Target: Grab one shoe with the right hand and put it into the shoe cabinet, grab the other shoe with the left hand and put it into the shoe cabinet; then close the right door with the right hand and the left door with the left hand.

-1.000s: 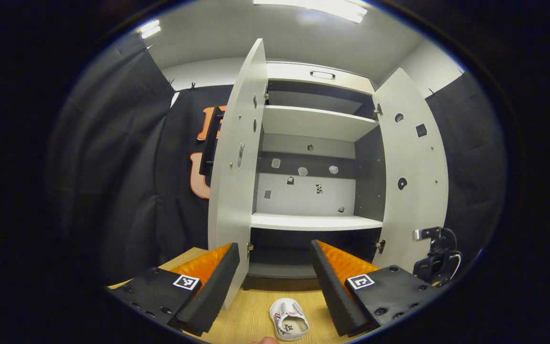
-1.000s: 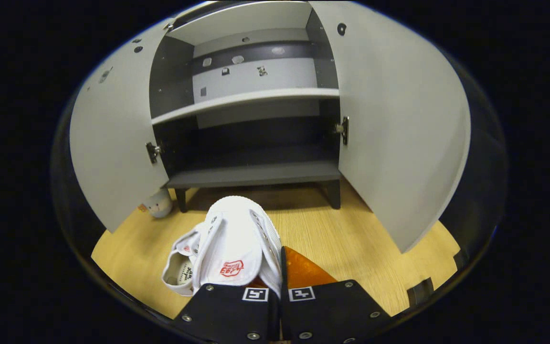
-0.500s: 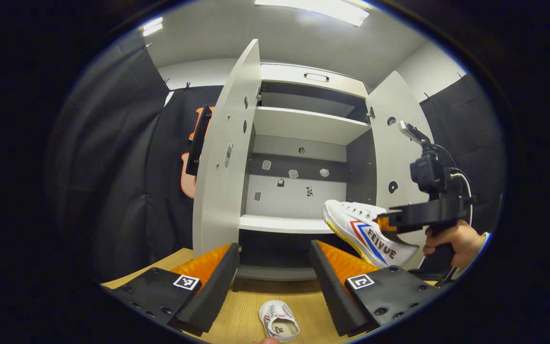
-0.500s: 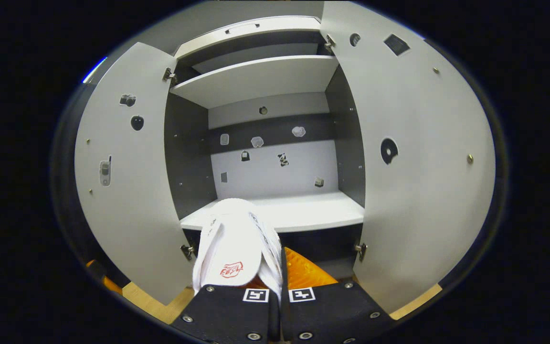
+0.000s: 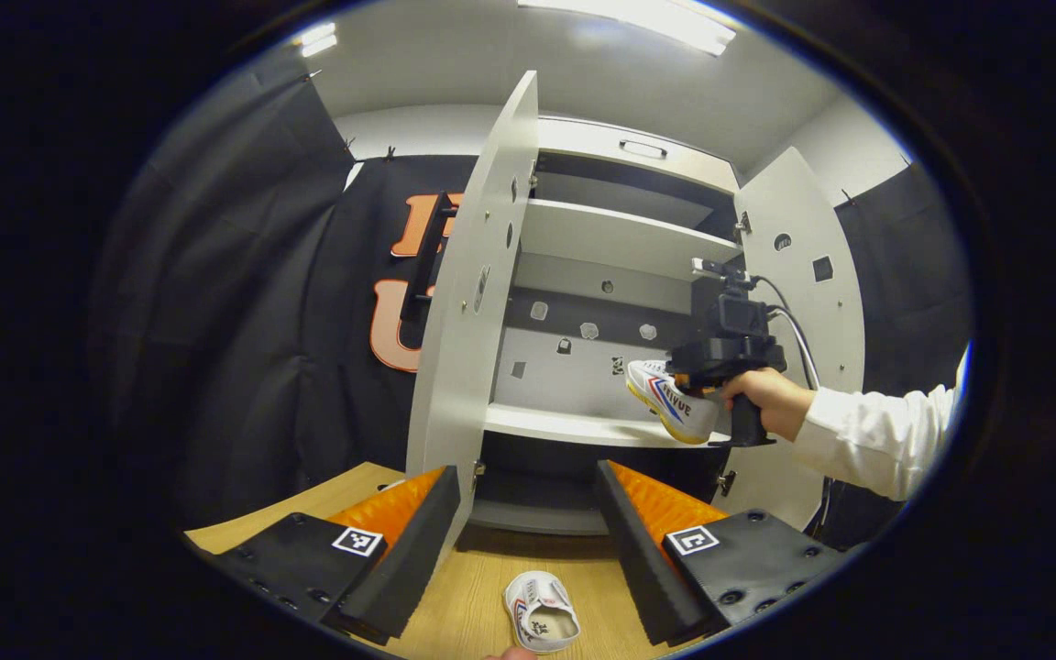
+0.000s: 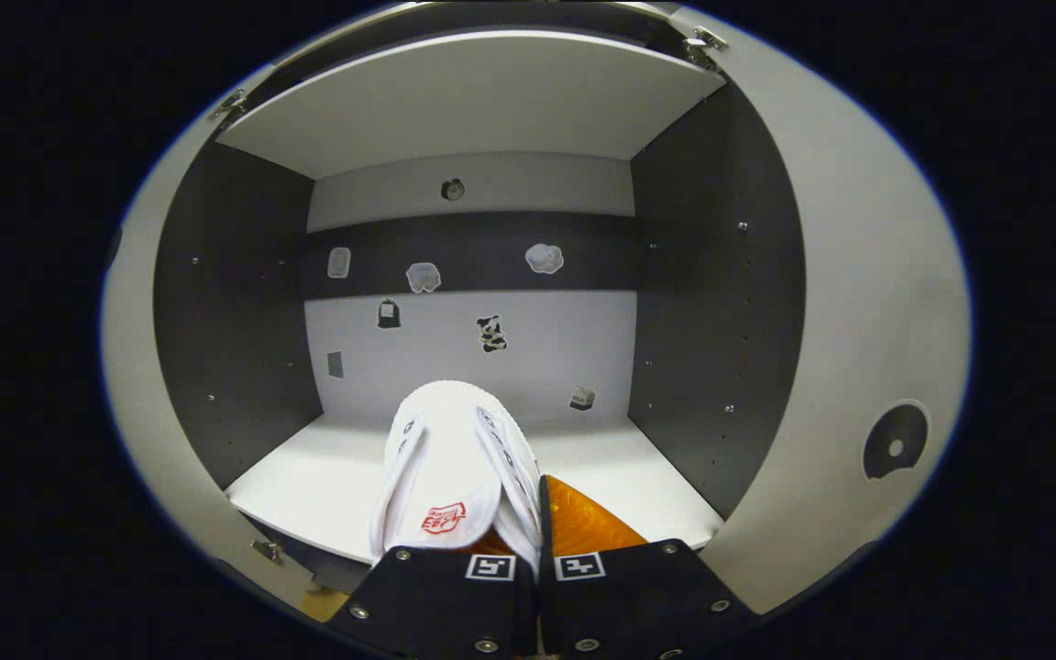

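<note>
My right gripper (image 6: 528, 513) is shut on a white shoe (image 6: 455, 477), toe pointing into the shoe cabinet above the white middle shelf (image 6: 326, 477). In the left gripper view that same gripper (image 5: 725, 353), held by a hand, carries the shoe (image 5: 675, 408) just over the shelf (image 5: 574, 423) at its right end. My left gripper (image 5: 528, 522) hangs open above the wooden floor. The other white shoe (image 5: 539, 621) lies on the floor below and between its fingers, untouched. Both cabinet doors, the left door (image 5: 473, 302) and the right door (image 5: 803, 302), stand open.
An upper shelf (image 5: 620, 236) and a dark bottom shelf (image 5: 537, 513) are also in the cabinet. Small stickers dot the back panel (image 6: 491, 335). The wooden floor (image 5: 473, 596) spreads in front of the cabinet. A white sleeve (image 5: 876, 435) reaches in from the right.
The right gripper has carried its shoe up from the floor and forward into the cabinet, to the middle shelf. The left gripper stays open over the other shoe, shifting only slightly.
</note>
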